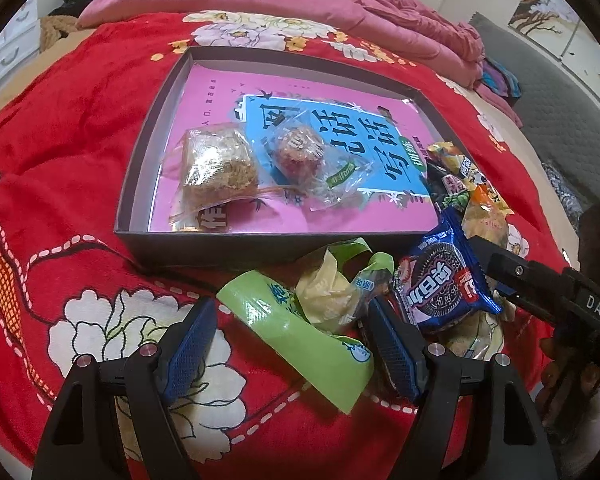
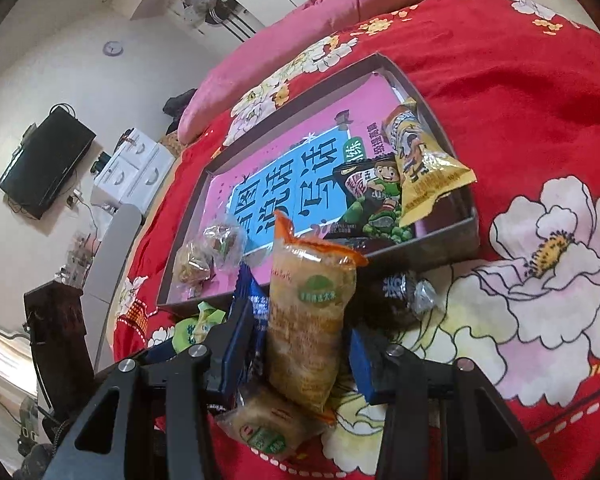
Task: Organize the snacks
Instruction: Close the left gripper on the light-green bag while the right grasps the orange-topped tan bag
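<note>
A shallow dark grey box [image 1: 148, 120] on the red bed holds a pink and blue book and two clear-wrapped pastries [image 1: 216, 168] [image 1: 300, 148]. My left gripper [image 1: 292, 320] is open, low over the blanket, with a green packet [image 1: 300, 320] lying between its blue pads. A blue cookie packet [image 1: 448, 280] lies just right of it. My right gripper [image 2: 300, 328] is shut on an orange-topped cracker packet [image 2: 308, 320], which stands upright between its pads in front of the box [image 2: 452, 236]. A yellow packet [image 2: 428, 168] and a green pea packet [image 2: 380, 204] sit in the box's near corner.
Loose snacks crowd the blanket before the box: a dark foil-wrapped piece [image 2: 404, 292] and another cracker packet [image 2: 268, 424]. Pink pillows and a quilt [image 1: 400, 12] lie at the far side of the bed. A person's hand [image 1: 572, 376] holds the right gripper.
</note>
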`<state>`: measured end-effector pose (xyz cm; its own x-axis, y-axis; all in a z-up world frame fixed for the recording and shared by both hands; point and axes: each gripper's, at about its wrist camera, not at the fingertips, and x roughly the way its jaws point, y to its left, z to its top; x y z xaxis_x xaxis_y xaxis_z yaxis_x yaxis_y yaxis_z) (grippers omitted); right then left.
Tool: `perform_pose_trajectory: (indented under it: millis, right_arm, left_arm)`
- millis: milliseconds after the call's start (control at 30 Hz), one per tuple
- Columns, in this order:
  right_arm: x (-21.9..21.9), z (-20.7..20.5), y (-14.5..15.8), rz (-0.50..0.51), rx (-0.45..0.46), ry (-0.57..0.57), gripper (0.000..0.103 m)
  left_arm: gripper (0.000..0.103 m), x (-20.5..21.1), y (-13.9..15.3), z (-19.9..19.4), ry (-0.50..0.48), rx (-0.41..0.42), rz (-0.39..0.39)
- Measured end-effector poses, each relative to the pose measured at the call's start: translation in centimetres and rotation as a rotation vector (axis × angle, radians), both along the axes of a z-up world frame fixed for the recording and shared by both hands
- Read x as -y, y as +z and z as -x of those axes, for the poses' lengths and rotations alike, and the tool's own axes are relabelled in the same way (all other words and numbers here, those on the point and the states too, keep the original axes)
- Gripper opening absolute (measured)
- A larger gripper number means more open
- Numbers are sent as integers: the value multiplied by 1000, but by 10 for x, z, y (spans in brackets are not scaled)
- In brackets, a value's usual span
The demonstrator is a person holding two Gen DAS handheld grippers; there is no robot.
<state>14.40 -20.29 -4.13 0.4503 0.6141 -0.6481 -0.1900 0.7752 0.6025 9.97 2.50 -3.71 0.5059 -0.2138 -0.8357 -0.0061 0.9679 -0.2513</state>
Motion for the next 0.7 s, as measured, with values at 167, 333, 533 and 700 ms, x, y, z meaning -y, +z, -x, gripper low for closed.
perform_pose_trajectory:
  millis: [167, 333, 533, 700]
  right_arm:
    - [2, -5, -4, -19, -11, -9, 35]
    - [2, -5, -2, -7, 1, -4, 34]
    - [4, -4, 2, -9, 13, -4, 34]
    - [7, -4, 3, -19, 16, -10, 34]
  left_arm:
    - [79, -1, -1, -3, 7, 4, 4]
    - [79, -1, -1, -5, 17, 12, 16]
    - [79, -2, -1, -7, 26, 19, 44]
    - [66, 2, -3, -8, 15, 11, 33]
